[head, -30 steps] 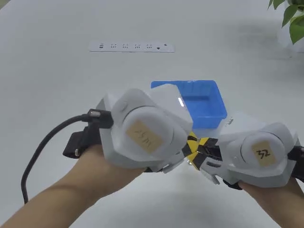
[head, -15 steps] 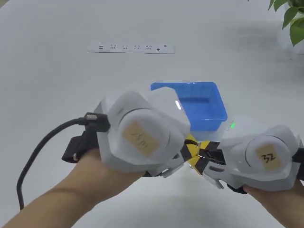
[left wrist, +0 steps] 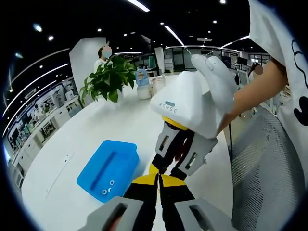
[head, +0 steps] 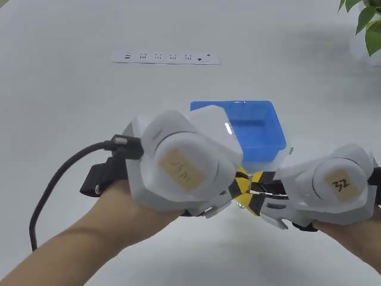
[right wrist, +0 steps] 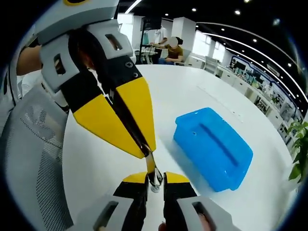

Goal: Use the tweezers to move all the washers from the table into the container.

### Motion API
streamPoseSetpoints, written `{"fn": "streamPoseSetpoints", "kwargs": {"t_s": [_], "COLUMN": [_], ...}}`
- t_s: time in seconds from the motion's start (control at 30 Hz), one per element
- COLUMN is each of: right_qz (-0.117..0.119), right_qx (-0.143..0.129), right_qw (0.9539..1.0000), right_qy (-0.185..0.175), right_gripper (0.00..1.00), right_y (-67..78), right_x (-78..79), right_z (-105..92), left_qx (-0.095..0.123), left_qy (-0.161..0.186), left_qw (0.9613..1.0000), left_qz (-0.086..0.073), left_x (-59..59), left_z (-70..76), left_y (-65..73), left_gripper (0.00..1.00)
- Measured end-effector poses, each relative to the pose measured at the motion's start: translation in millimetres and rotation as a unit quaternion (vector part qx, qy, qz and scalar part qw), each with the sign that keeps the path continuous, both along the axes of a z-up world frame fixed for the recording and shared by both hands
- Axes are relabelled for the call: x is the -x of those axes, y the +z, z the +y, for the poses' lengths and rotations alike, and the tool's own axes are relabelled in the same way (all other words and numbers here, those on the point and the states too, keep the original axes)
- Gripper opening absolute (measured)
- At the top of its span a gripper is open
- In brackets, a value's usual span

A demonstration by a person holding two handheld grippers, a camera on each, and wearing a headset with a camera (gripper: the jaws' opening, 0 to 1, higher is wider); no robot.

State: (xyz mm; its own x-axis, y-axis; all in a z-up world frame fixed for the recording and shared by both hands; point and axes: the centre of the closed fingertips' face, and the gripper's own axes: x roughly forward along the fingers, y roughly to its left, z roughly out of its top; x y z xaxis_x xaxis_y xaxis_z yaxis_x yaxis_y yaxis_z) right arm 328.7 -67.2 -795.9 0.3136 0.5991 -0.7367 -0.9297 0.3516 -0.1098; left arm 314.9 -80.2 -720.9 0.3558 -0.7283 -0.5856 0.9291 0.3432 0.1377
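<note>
Washers (left wrist: 107, 188), a few small pale rings, lay in the near corner of the blue container (left wrist: 109, 167). We made out none lying loose on the white surface (head: 89, 119). We judged them thin, hard, smooth and very light. Such pieces lie flat and skate away under a poking tip, and they spring out of a hard squeeze. The best hold would therefore be across the rim, or with one tine through the hole, using gentle pressure. The tweezers (right wrist: 150, 166) showed as a slim dark strip in the right gripper view. The yellow jaws of the left gripper (right wrist: 144, 151) were closed on them partway along their length. Their bright tip reached down between the jaws of the right gripper (right wrist: 155, 179). Those jaws stood a narrow gap apart and held nothing we could make out. A tiny bright speck at the tip might have been a washer, but it was too small to tell. In the head view both grippers met nose to nose just in front of the container and above the surface. A power strip (head: 165, 57) lay well beyond them.
</note>
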Motion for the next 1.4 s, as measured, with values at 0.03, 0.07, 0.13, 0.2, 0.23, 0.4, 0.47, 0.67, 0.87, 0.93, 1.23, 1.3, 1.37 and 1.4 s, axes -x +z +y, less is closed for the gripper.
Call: {"fn": "streamPoseSetpoints", "kwargs": {"t_s": [0.03, 0.07, 0.13, 0.2, 0.23, 0.4, 0.47, 0.67, 0.87, 0.93, 1.23, 1.3, 1.37, 1.4], "right_qz": [-0.006, -0.006, -0.007, -0.012, -0.011, -0.02, -0.019, -0.043, -0.062, -0.071, -0.096, -0.1, -0.102, -0.101], "right_qx": [0.01, 0.016, 0.019, 0.016, 0.018, 0.023, 0.02, 0.012, -0.002, -0.003, -0.017, -0.018, -0.021, -0.023], "right_qw": [0.9999, 0.9998, 0.9997, 0.9997, 0.9996, 0.9994, 0.9996, 0.999, 0.998, 0.9974, 0.995, 0.9945, 0.9942, 0.9942], "right_qy": [0.01, 0.013, 0.01, 0.017, 0.017, 0.015, 0.011, 0.003, -0.01, -0.009, -0.02, -0.022, -0.025, -0.029], "right_gripper": [0.08, 0.09, 0.07, 0.06, 0.05, 0.05, 0.05, 0.05, 0.05, 0.05, 0.05, 0.05, 0.05, 0.05], "right_y": [-3.2, -5.6, -9.9, -9.0, -8.8, -4.3, -0.5, 22.2, 42.5, 46.0, 64.4, 65.8, 66.0, 64.5], "right_x": [0.8, 1.3, 0.4, 0.7, 1.0, 0.4, -0.1, -11.7, -29.4, -33.9, -66.5, -72.8, -78.8, -83.0], "right_z": [-1.4, -2.7, -4.9, -4.1, -4.8, -7.7, -8.3, -7.7, -5.4, -4.3, 3.6, 5.2, 6.4, 6.9], "left_qx": [0.0, 0.0, 0.0, -0.003, -0.004, -0.007, -0.006, 0.001, 0.011, 0.012, 0.017, 0.017, 0.019, 0.019], "left_qy": [-0.001, -0.001, -0.003, -0.004, -0.005, -0.01, -0.011, -0.014, -0.008, -0.006, 0.009, 0.012, 0.016, 0.018], "left_qw": [1.0, 1.0, 1.0, 1.0, 1.0, 0.9999, 0.9999, 0.9995, 0.9987, 0.9983, 0.9963, 0.996, 0.9959, 0.9959], "left_qz": [0.0, 0.0, 0.0, -0.002, -0.003, -0.006, -0.009, -0.03, -0.049, -0.056, -0.084, -0.087, -0.087, -0.086], "left_x": [0.2, 0.1, 0.3, -0.2, -0.1, 1.1, 0.6, -7.8, -22.1, -26.3, -52.8, -61.5, -68.1, -71.0], "left_z": [-0.2, -0.7, -1.7, -2.3, -2.4, -4.1, -4.7, -5.1, -3.0, -1.9, 2.5, 4.3, 4.6, 4.5], "left_y": [0.0, 0.2, 0.3, 0.7, 0.8, 3.8, 8.5, 30.7, 50.3, 54.3, 70.8, 72.2, 71.6, 70.4], "left_gripper": [0.0, 0.0, 0.0, 0.0, 0.0, 0.0, 0.0, 0.0, 0.0, 0.0, 0.0, 0.0, 0.0, 0.0]}}
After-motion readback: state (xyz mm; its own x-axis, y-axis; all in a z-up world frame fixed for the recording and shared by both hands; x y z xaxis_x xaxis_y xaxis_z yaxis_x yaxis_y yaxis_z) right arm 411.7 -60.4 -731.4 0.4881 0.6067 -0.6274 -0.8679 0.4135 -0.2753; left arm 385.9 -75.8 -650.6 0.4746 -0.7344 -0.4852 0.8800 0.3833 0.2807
